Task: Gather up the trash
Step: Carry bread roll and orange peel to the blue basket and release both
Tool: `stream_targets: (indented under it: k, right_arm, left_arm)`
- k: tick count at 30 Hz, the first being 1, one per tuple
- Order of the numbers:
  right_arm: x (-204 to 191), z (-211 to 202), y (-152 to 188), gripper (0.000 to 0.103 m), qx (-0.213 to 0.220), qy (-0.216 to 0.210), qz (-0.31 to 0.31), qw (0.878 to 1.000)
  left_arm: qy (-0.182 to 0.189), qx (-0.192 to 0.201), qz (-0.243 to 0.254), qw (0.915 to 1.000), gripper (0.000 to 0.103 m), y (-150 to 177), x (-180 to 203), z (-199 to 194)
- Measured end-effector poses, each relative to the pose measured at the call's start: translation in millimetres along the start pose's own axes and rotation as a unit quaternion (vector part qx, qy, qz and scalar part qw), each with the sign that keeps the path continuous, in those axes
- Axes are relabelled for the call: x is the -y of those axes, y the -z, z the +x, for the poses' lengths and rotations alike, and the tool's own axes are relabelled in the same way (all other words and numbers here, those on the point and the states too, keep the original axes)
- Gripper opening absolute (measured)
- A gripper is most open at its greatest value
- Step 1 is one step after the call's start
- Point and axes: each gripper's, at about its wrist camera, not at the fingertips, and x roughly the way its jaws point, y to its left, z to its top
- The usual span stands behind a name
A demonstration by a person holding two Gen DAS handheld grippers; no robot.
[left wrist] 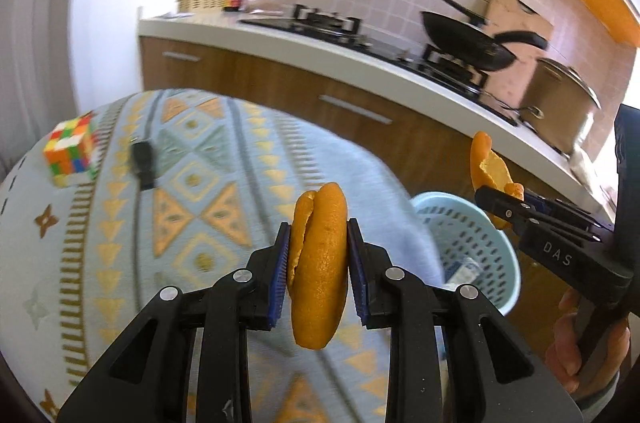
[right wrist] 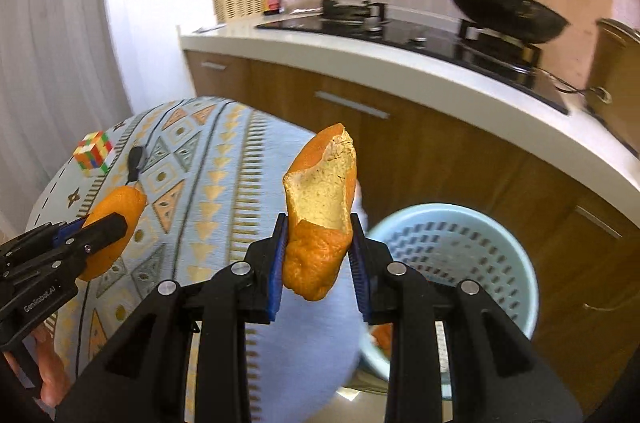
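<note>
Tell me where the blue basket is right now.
The blue basket sits low right in both wrist views, just past the patterned table's edge, below the wooden cabinets.

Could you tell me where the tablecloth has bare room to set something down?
The tablecloth is bare from the black clip across to its edge by the bin. Only the far left corner is crowded, with the cube beside the clip.
</note>
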Motion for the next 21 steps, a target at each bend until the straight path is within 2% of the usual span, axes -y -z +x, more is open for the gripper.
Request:
stream_targets:
  k: [9, 14, 21]
  right_arm:
    - [77.5, -24.3, 11.9, 0.026, -0.009, 0.046, 0.045, 0.998]
    - [110.9, -15.9, 24.9, 0.026, -0.034, 0.072, 0.068, 0.995]
    - [149.0, 11.4, 49.0, 0.029, -0.080, 0.093, 0.103, 0.987]
  left_arm:
    - [0.038, -0.022, 0.057, 0.9974, 0.026, -10.4, 78.1, 30.1]
    - [0.060, -0.054, 0.076, 0.9938, 0.026, -8.2, 113.3, 61.9]
    - [0.083, -0.096, 0.086, 0.9882, 0.027, -0.3, 141.8, 99.2]
